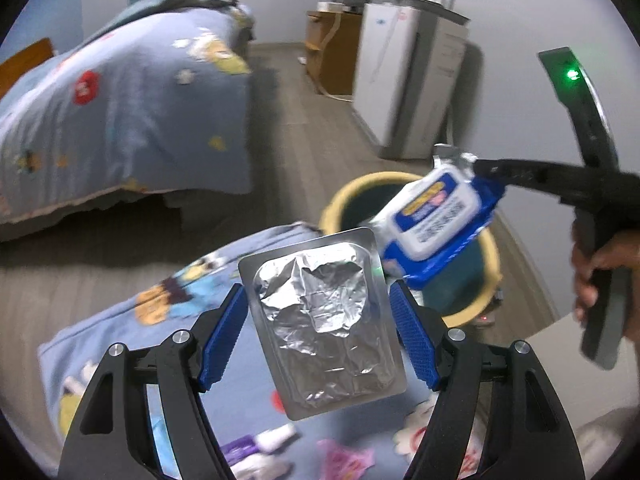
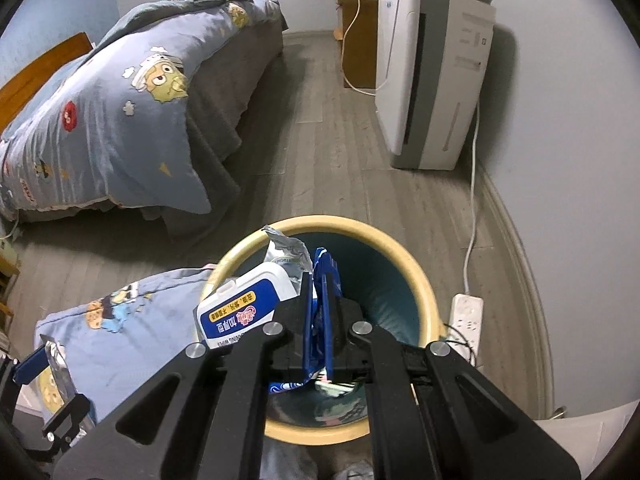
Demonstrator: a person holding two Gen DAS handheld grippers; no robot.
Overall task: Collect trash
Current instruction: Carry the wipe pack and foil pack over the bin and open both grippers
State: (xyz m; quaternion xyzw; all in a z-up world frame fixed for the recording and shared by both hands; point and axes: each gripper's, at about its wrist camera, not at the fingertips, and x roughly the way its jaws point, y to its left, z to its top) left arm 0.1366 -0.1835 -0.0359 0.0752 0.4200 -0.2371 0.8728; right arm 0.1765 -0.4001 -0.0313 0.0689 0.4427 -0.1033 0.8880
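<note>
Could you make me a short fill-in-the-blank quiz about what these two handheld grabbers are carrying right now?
1. The right gripper is shut on a blue and white pack of ____.
2. That pack hangs over a yellow-rimmed ____.
3. The left gripper holds a silver ____ blister sheet.
4. The bed quilt is mostly ____.

Missing words: wet wipes; trash bin; foil; blue

Black linkage arms w/ silver pivot screws, blue ribbed fingers [image 1: 224, 336], green LED on handle
</note>
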